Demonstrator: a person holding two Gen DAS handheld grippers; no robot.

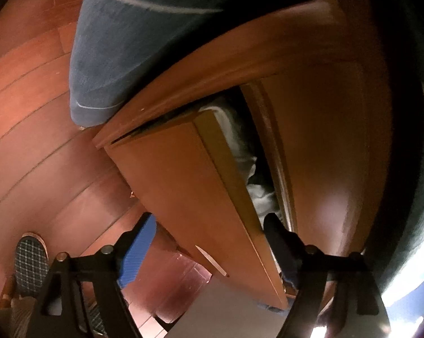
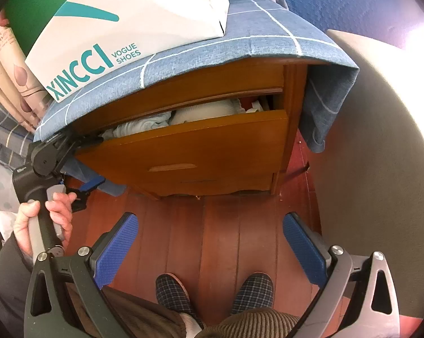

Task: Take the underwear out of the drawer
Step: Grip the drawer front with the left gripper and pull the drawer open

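Blue-padded and spread wide, the right claw (image 2: 210,249) is hovering empty over the wooden floor (image 2: 212,225). Beyond it, the left claw (image 1: 209,239) is straddling the drawer (image 2: 195,146) front's left end, jaws apart, one finger inside. Pale underwear (image 2: 200,114) is lying heaped in the part-open drawer beneath a checked blue cloth (image 2: 240,42).

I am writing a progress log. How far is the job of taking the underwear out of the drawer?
Done: the top drawer is partly open, pale folded garments visible inside.
In hand: the left gripper straddles the drawer front, one finger inside, holding nothing.
Left: grasping and lifting the underwear. The right gripper is open over the floor.
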